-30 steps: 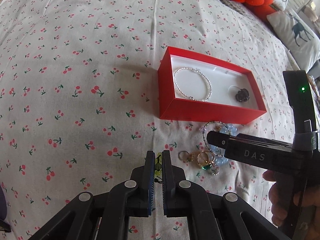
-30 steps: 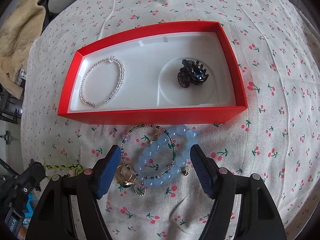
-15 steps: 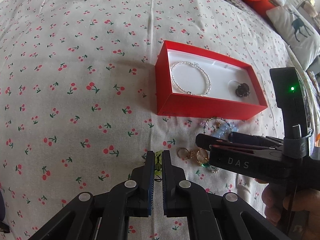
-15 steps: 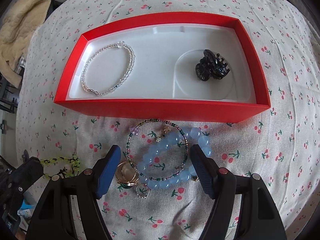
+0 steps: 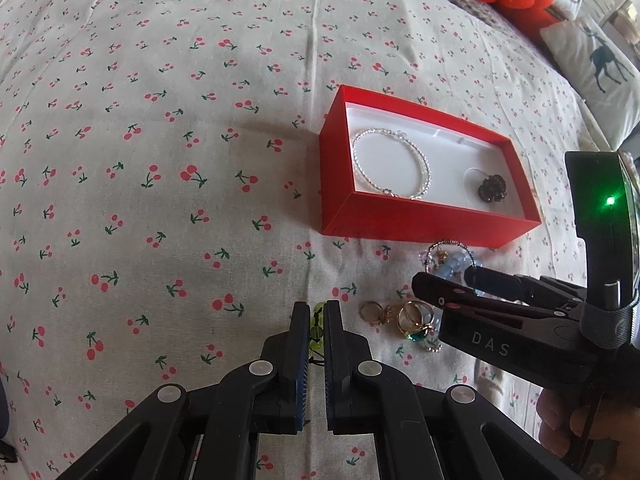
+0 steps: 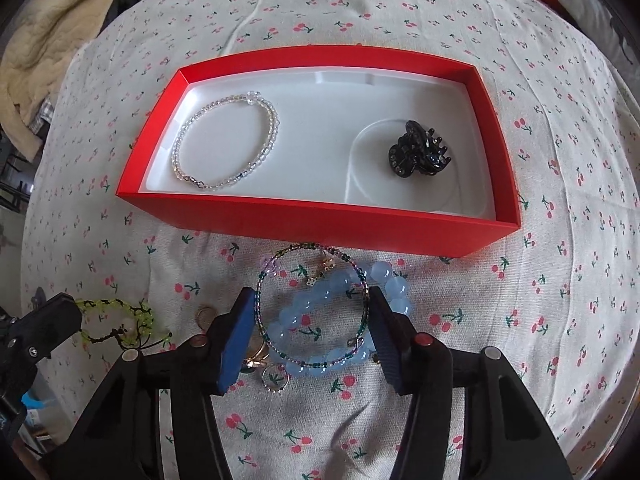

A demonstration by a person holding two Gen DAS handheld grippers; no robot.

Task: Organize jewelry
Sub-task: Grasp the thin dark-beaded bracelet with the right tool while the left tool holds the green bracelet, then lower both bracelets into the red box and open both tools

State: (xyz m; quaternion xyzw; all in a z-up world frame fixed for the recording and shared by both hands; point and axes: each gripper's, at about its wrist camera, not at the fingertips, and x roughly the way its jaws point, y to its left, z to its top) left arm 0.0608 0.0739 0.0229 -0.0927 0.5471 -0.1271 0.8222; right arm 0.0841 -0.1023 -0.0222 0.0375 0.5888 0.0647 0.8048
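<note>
Closing around the blue bead bracelet (image 6: 340, 320) and thin beaded bangle (image 6: 310, 304) on the bed, just before the red box (image 6: 320, 216): right gripper (image 6: 312, 336), pads not yet pressing. Left gripper (image 5: 316, 320) clenched on green bracelet (image 6: 120, 320), kept lifted for boxing.

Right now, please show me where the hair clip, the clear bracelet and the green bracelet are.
hair clip (image 6: 418, 155): right wrist view, on its black body.
clear bracelet (image 6: 179, 148): right wrist view, on the beads of its left side.
green bracelet (image 6: 105, 303): right wrist view, on its upper strand.
</note>
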